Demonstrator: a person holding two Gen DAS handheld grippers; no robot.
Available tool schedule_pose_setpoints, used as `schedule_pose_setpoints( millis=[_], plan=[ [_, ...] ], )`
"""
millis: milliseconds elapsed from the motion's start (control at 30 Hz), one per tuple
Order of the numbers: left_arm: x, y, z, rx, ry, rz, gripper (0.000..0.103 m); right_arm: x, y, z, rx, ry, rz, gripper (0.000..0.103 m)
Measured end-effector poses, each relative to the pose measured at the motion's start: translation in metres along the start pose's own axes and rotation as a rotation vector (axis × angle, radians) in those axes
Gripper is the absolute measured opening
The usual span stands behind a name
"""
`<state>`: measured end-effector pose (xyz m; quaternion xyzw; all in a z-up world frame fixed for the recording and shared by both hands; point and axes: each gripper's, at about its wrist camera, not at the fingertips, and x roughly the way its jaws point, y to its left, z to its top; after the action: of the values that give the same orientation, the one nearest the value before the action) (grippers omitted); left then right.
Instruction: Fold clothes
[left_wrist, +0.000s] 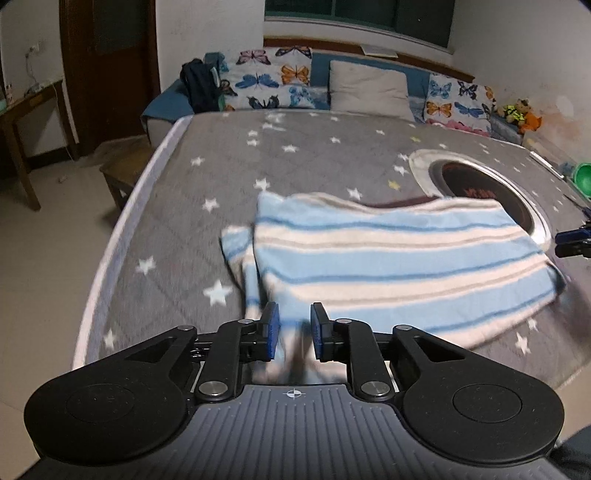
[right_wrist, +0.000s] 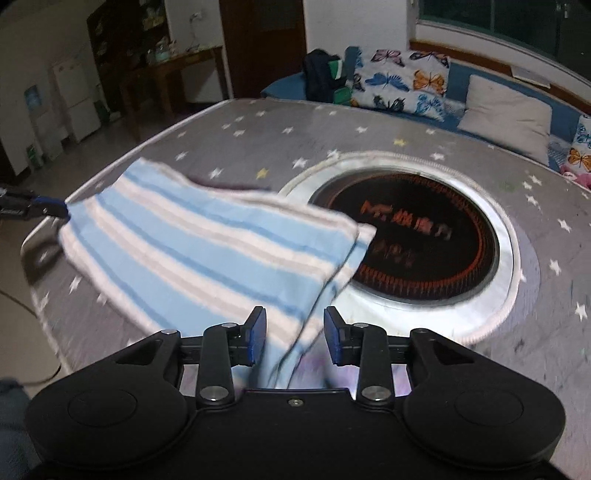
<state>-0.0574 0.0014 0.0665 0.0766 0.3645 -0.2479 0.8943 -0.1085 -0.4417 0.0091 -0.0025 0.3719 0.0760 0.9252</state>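
Note:
A light blue and white striped cloth (left_wrist: 388, 266) lies folded double on the grey star-patterned table cover (left_wrist: 184, 192), blurred by motion. In the right wrist view the cloth (right_wrist: 207, 251) reaches from the table's left edge to the round hob. My left gripper (left_wrist: 294, 330) stands open at the cloth's near left corner, with cloth between the parted pads. My right gripper (right_wrist: 294, 336) stands open at the near right corner, with a cloth edge running between its pads. The left gripper's tips (right_wrist: 48, 208) show at the cloth's far left corner in the right wrist view.
A round black induction hob with a steel ring (right_wrist: 506, 258) is set into the table, partly under the cloth. Behind are a sofa with butterfly cushions (left_wrist: 266, 79) and a grey pillow (left_wrist: 369, 88). A wooden stool (left_wrist: 122, 170) stands left of the table.

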Motion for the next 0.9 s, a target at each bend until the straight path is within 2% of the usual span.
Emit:
schedule_pose_setpoints(
  millis=[167,367,500,700,800,867,900],
  plan=[
    [0.014,-0.003,0.025,0.028,-0.038,0.033,0.036,0.026,0.001,0.025,-0.01,-0.036,0.009,0.038],
    [0.045,-0.008,0.052,0.048,-0.065,0.052,0.04,0.055,0.01,0.051,-0.056,-0.046,0.021,0.044],
    [0.071,-0.01,0.065,0.051,-0.06,0.087,0.045,0.077,0.015,0.063,-0.086,-0.029,0.024,0.046],
    [0.101,-0.008,0.073,0.027,-0.004,0.079,0.045,0.099,0.013,0.068,-0.092,-0.004,0.02,0.046],
    [0.108,-0.008,0.071,0.018,0.013,0.074,0.034,0.105,0.012,0.069,-0.091,0.006,0.021,0.046],
    [0.109,-0.01,0.071,0.02,0.013,0.067,0.016,0.109,0.012,0.069,-0.09,0.016,0.022,0.046],
    [0.108,-0.01,0.071,0.02,0.013,0.06,0.014,0.111,0.011,0.069,-0.09,0.02,0.022,0.046]
  ],
)
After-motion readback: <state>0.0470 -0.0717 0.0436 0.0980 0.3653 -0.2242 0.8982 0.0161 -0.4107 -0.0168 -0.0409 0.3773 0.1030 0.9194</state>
